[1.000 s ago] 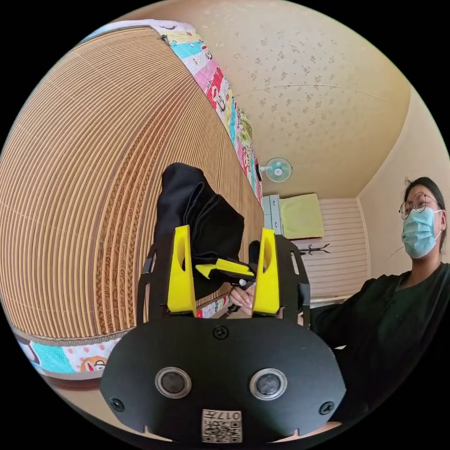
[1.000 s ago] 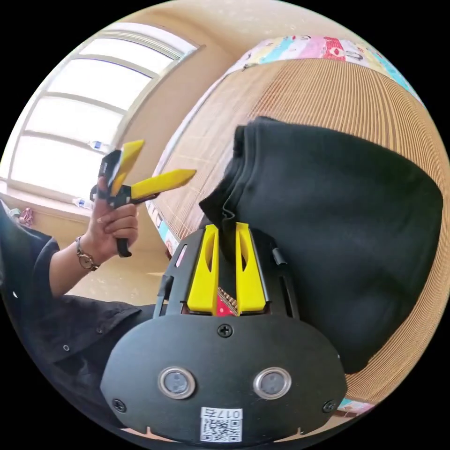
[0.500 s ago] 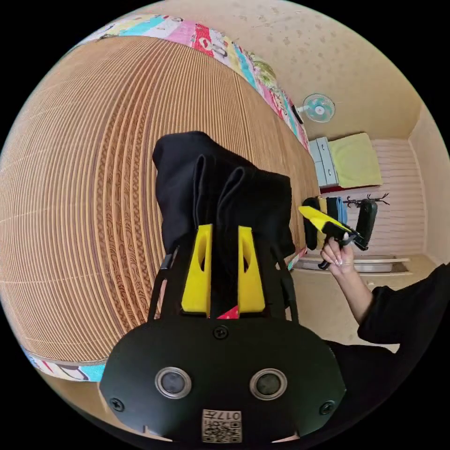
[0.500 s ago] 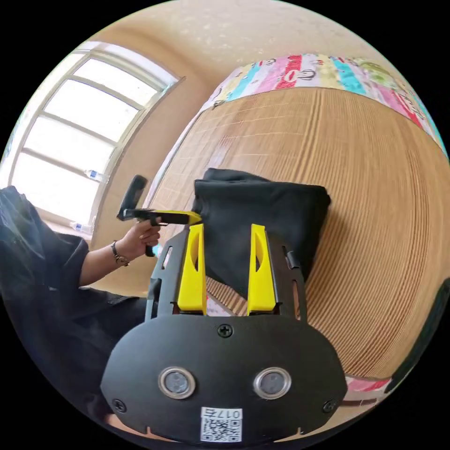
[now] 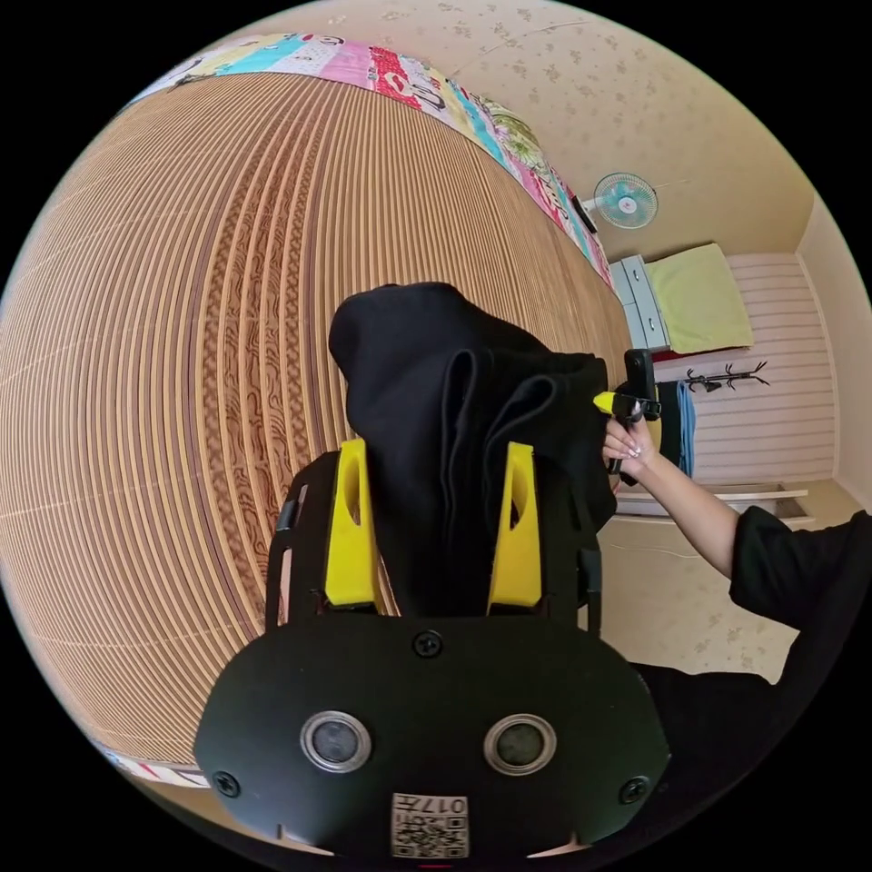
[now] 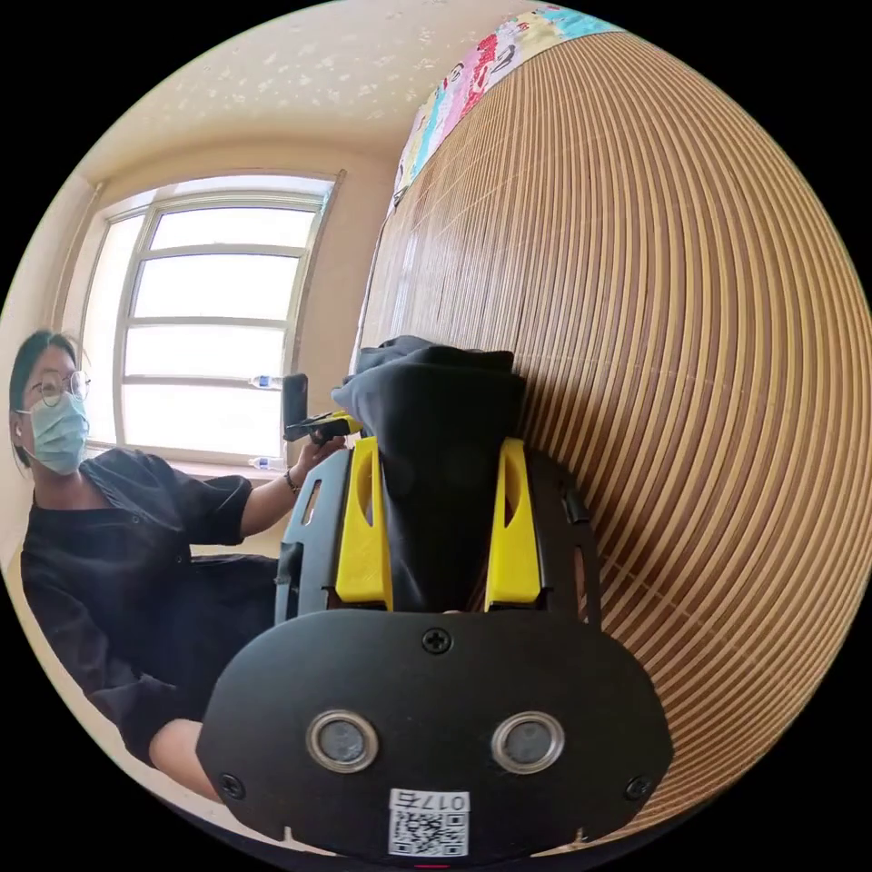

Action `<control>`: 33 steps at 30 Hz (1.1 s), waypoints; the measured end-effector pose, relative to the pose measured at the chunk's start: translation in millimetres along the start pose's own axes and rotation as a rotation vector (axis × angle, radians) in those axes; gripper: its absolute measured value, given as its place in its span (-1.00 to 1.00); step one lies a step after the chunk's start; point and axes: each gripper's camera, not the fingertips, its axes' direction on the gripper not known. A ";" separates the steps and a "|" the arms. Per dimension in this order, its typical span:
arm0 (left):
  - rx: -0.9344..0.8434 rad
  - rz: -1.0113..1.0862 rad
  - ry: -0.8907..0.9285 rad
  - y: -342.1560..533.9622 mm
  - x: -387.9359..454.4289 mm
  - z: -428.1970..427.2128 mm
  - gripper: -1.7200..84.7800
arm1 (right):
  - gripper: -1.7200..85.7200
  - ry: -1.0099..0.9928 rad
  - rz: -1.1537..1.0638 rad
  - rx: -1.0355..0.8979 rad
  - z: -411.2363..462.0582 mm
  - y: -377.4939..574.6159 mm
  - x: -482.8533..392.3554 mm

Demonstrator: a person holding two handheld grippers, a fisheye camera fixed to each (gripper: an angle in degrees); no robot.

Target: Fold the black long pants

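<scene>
Mat (image 5: 182,318): ribbed bamboo slats | pants (image 5: 454,400): black, soft, bundled in thick folds | left gripper (image 5: 434,454), right gripper (image 6: 439,454): jaws parted, pants lodged between.

My bed is covered by a striped bamboo mat (image 5: 182,363), with a colourful patterned sheet (image 5: 400,73) showing along its edges. Directly on the mat lie the folded black long pants (image 5: 454,400), a thick layered bundle near the bed's edge.
</scene>
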 end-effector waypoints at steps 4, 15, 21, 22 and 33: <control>-0.028 0.022 0.062 -0.6 4.2 3.7 -0.59 | -0.62 -0.086 0.021 -0.048 7.7 -13.8 5.9; 0.313 0.705 0.085 9.4 134.1 -153.5 -0.78 | -0.69 0.400 -0.839 0.126 -25.9 -27.7 -250.2; 0.010 1.390 -0.876 152.4 201.7 -74.9 -0.79 | -0.77 1.322 -1.265 -0.349 108.9 87.5 -312.6; -0.086 1.414 -0.958 187.5 181.9 -44.5 -0.84 | -0.82 1.315 -1.230 -0.439 134.5 115.0 -291.8; 0.021 0.293 -0.475 214.5 100.8 -107.2 -0.96 | -0.84 0.721 -0.179 -0.168 103.3 130.7 -188.4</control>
